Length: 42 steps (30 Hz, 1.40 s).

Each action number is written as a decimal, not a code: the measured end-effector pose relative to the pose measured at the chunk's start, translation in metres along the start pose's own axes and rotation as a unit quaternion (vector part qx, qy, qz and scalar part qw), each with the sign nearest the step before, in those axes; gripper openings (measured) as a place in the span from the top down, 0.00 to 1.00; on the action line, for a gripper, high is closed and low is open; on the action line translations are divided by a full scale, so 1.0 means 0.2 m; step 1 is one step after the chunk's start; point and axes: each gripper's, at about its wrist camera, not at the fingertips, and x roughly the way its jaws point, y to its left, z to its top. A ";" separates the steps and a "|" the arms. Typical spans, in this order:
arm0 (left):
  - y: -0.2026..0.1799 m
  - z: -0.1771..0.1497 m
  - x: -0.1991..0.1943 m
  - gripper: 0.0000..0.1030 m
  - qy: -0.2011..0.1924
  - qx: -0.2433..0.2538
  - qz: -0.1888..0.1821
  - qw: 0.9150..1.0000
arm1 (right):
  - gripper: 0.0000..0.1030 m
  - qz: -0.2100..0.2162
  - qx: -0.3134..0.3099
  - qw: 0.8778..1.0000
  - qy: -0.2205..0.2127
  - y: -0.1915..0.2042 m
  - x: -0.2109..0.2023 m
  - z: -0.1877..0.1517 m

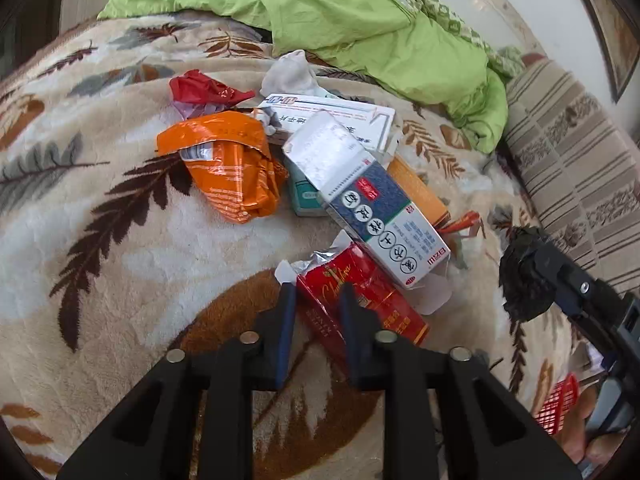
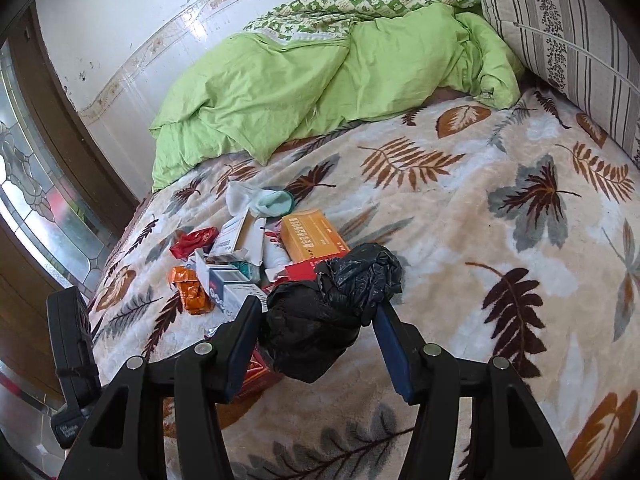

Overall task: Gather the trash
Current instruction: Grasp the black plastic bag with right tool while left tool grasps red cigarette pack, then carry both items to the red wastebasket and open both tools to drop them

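A pile of trash lies on a leaf-patterned blanket [image 1: 100, 220]. My left gripper [image 1: 318, 300] is shut on the near end of a red cigarette pack [image 1: 372, 292], one finger on each side. Beyond it lie a blue-and-white medicine box [image 1: 380, 216], an orange wrapper [image 1: 228, 168], a white box [image 1: 332, 116] and a red wrapper [image 1: 200, 88]. My right gripper [image 2: 316, 316] is shut on a crumpled black plastic bag [image 2: 352, 276], held just right of the pile. The same black bag [image 1: 524, 276] shows at the right edge of the left wrist view.
A green quilt [image 2: 300, 80] is bunched at the far side of the bed and a striped pillow [image 2: 560, 32] stands at the right. An orange box [image 2: 312, 240] and a white cloth [image 2: 244, 196] lie in the pile. A red basket [image 1: 560, 408] sits low right.
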 end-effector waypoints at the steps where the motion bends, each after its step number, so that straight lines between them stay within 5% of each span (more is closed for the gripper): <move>1: -0.01 0.00 0.00 0.36 0.010 -0.009 0.004 1.000 | 0.41 -0.002 0.003 1.000 -0.001 -0.01 -0.01 0.00; 2: -0.01 -0.01 0.00 0.25 0.012 -0.019 0.000 1.000 | 0.41 -0.004 0.006 1.000 -0.003 -0.03 -0.01 0.01; 4: -0.05 -0.03 -0.02 0.25 0.004 -0.016 -0.009 1.000 | 0.41 -0.008 0.012 1.000 -0.006 -0.06 -0.02 0.02; 9: -0.20 -0.08 0.06 0.25 0.015 0.017 0.041 0.999 | 0.41 -0.018 0.026 0.999 -0.020 -0.12 -0.06 0.04; 15: -0.27 -0.04 0.13 0.24 -0.017 0.034 0.103 0.994 | 0.41 -0.025 0.032 0.999 -0.021 -0.17 -0.08 0.05; 26: -0.05 -0.09 -0.06 0.32 0.000 0.017 0.040 0.999 | 0.41 0.001 0.014 1.000 -0.012 -0.09 -0.07 0.03; 35: -0.04 -0.07 -0.23 0.32 -0.072 0.042 0.049 0.995 | 0.41 0.012 -0.010 1.000 -0.005 -0.01 -0.04 0.00; 42: -0.22 -0.07 -0.34 0.32 -0.150 0.121 0.062 0.979 | 0.41 0.018 -0.025 1.000 -0.007 0.02 -0.04 0.00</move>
